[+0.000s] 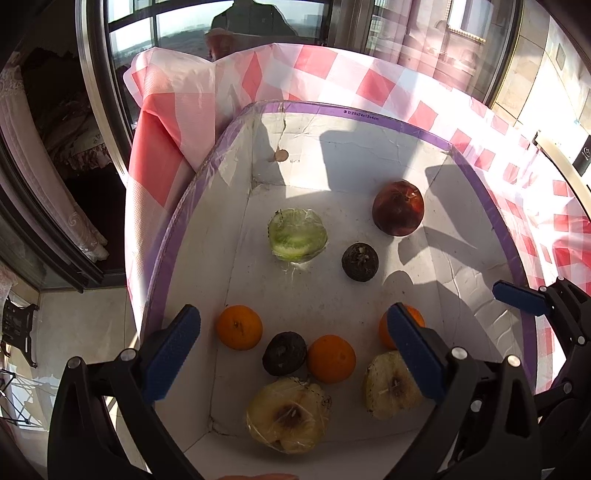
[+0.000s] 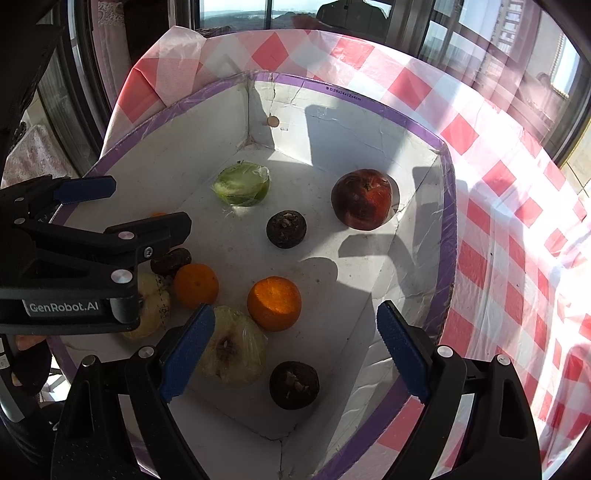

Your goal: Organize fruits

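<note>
**Open claws over a fruit box by the window**

Left claw (image 1: 295,350) spread wide, nothing between its blue pads, poised over the near end of the box. Right claw (image 2: 295,354) likewise wide open and empty, beside the left one, over the same box.

Below, inside the white cardboard box (image 1: 480,177) with purple-taped rim: three oranges (image 1: 239,327) near the front, two wrapped apple halves (image 1: 288,417) closest to the cameras, dark round fruits (image 1: 359,262) scattered between. Farther back, a green wrapped half fruit (image 1: 297,235) and a red apple (image 1: 398,213), well apart from each other, the apple close to the right wall. Creased, sunlit box floor, crossed by hard shadows of the claws.

Under the box, a counter (image 2: 491,236) draped in red-and-white checked plastic cloth, bunched up at the far left corner. Beyond it, dark-framed windows (image 1: 140,26) with a hazy outdoor view and a person's reflection in the glass. Pale lace curtain (image 1: 55,147) at the left, tiled floor (image 1: 81,332) beneath.
</note>
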Available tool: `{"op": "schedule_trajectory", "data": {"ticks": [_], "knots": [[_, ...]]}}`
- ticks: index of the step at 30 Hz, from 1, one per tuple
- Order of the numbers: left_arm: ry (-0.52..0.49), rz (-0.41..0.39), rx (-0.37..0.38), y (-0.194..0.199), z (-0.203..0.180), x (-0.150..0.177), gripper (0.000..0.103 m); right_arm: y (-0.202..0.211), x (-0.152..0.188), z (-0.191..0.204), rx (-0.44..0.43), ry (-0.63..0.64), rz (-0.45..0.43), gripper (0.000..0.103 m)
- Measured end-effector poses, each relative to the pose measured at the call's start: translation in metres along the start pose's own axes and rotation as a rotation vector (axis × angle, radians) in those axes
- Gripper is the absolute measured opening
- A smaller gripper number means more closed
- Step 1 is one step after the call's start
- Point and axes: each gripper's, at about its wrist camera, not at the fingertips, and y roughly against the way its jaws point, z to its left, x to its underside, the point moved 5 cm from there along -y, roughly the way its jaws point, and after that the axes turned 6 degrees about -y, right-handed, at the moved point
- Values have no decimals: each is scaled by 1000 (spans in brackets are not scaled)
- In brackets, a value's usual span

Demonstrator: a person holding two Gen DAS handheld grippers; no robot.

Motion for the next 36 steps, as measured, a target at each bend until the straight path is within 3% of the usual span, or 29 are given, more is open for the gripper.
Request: {"op": "schedule_trajectory", "data": {"ticks": [36], "knots": [[-4, 5, -4, 0, -2, 2, 101, 0, 0, 0, 3, -2, -1, 87]]}}
